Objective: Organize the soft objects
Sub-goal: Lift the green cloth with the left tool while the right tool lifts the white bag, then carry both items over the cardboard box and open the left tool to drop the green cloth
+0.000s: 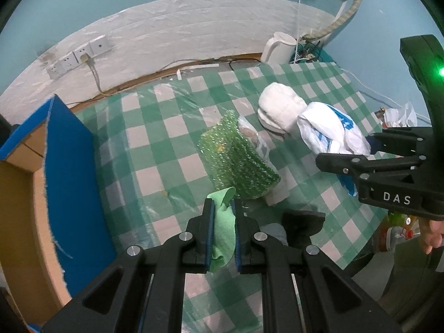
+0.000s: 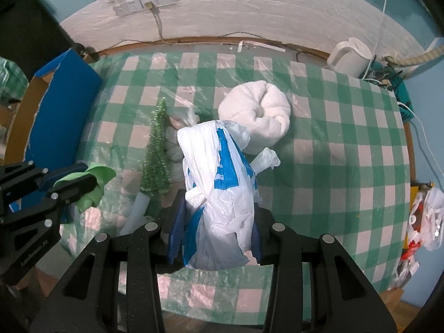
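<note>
Round table [image 2: 347, 149] under green-and-white check cloth with a glossy clear film on top, teal walls, white crinkled backsplash behind. Nearest: left gripper [image 1: 222, 211] with jaws pinched nearly together on a small green cloth [image 1: 223, 236], thin microfibre, limp, held off the table. Right gripper [image 2: 216, 222] with jaws spread wide around a white plastic bag [image 2: 219, 183] with blue print, crinkly, stuffed and knotted, compresses easily; clamped at its near end. Mid-pick on both sides, probably carry-to-container step. Next out: glittery green tinsel piece [image 1: 238, 161], cone-shaped, scratchy, lying on its side beside the bag. Then rolled white towel [image 2: 258, 116], fluffy terry, just behind the bag, looks to be touching it. Far left edge: cardboard box with blue flap [image 1: 69, 172], likely drop target. Next move calls for lifting clear of the tinsel, swinging left over the box rim, releasing low. White kettle [image 2: 349, 55] at far right by the wall, not part of the job.
</note>
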Available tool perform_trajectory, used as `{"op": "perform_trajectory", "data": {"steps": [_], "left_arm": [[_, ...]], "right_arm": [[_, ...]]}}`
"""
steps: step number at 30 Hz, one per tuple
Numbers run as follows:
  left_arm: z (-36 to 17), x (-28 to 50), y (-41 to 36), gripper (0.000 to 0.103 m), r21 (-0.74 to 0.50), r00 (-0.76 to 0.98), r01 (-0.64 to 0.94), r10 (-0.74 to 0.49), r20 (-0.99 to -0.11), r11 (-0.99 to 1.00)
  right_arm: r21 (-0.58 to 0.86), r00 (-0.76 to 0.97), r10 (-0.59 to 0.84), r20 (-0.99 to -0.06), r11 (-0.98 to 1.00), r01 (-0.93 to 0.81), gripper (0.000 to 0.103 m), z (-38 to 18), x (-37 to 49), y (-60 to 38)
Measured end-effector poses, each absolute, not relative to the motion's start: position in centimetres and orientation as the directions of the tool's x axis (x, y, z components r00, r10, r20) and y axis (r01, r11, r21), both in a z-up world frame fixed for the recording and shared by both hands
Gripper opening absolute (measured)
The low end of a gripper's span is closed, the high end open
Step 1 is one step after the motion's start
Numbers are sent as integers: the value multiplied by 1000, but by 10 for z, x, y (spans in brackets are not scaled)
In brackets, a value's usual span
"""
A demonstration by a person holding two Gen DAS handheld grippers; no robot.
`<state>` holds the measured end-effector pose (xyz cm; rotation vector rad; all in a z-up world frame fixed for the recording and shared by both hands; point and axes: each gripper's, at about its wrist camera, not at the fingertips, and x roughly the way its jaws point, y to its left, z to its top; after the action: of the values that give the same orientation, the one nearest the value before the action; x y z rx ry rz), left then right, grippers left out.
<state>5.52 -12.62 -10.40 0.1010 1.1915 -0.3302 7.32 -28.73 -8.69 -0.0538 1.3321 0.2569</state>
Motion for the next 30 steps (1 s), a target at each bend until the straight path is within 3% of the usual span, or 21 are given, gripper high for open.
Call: {"op": "perform_trajectory", "data": {"steps": [30], "left_arm": [[-58,40,-70,12,-6,441,207,-98,-892,978]], "right_arm": [[104,287,204,-936,940,-326,39,-27,60,-233]]}}
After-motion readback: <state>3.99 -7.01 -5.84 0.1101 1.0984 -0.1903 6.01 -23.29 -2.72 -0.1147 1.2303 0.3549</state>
